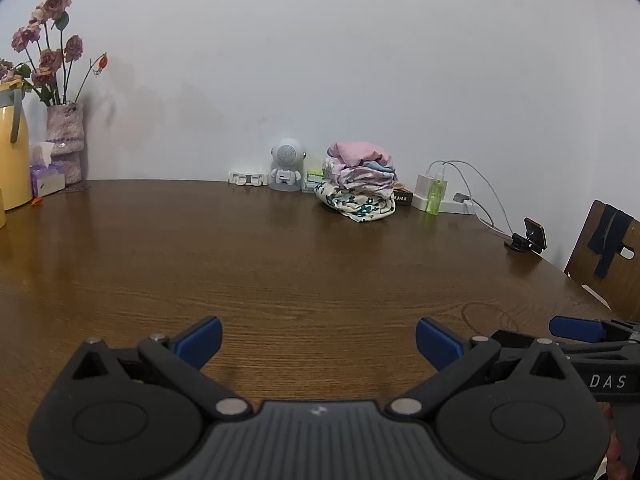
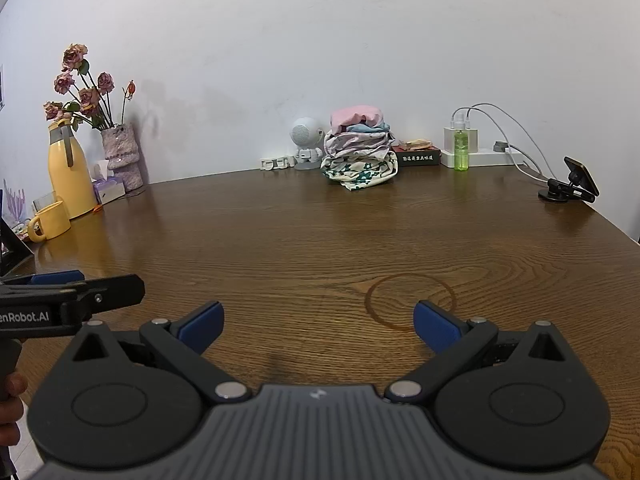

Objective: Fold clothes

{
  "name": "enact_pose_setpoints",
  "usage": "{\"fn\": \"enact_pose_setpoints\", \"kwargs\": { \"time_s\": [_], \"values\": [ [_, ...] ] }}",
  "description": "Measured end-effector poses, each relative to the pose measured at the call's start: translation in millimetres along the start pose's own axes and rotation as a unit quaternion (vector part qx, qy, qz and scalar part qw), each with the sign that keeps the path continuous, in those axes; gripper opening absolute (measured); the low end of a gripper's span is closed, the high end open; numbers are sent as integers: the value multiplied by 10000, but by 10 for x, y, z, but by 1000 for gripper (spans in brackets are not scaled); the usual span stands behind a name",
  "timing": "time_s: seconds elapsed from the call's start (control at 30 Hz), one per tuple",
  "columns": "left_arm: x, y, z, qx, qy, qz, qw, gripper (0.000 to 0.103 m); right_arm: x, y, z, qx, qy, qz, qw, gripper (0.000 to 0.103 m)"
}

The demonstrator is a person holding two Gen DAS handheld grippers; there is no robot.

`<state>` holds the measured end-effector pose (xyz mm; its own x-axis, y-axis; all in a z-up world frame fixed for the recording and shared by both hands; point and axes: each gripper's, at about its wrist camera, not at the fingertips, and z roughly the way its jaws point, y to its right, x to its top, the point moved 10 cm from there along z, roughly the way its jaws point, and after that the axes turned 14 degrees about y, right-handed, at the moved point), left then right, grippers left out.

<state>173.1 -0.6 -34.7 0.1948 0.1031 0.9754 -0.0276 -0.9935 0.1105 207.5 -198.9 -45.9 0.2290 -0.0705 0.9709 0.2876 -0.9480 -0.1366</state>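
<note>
Honestly, I can't tell whether folding has begun or is over: the only clothes in sight are a pile of clothes (image 1: pixel 360 182) at the far edge of the wooden table (image 1: pixel 280 264), against the wall, well apart from both my grippers. The pile looks loosely stacked, a pink piece on top, pale blue and light patterned pieces under it, and a cream cloth with teal flowers at the bottom that bulges out unevenly. I judge these may be folded already, though roughly; no garment lies spread on the open tabletop before me, so if anything is left, I would have to fetch it first.

My left gripper (image 1: pixel 319 342) hovers low over the near part of the table with its blue-padded fingers spread wide and nothing between them. My right gripper (image 2: pixel 319 326) is the same, spread and empty, just beside the left one; a dark ring stain (image 2: pixel 410 300) marks the wood ahead of it.

Along the white wall stand a small white robot figure (image 1: pixel 285 168) just left of the pile, a green bottle (image 2: pixel 461 150) in front of a white charger block on a power strip, and a phone mount (image 2: pixel 570 186) to the right. At the left are a yellow jug (image 2: pixel 70 172), a yellow mug (image 2: pixel 50 222), a tissue box and a vase of dried roses (image 1: pixel 64 144). A chair back (image 1: pixel 608 256) shows at the right edge.
</note>
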Motion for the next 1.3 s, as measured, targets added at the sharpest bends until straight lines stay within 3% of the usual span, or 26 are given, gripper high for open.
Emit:
{"fn": "enact_pose_setpoints", "kwargs": {
  "time_s": [1.3],
  "values": [
    [-22,14,-6,-17,-75,-23,10000,103,-10,-18,-7,5,-34,0,10000,103]
  ]
}}
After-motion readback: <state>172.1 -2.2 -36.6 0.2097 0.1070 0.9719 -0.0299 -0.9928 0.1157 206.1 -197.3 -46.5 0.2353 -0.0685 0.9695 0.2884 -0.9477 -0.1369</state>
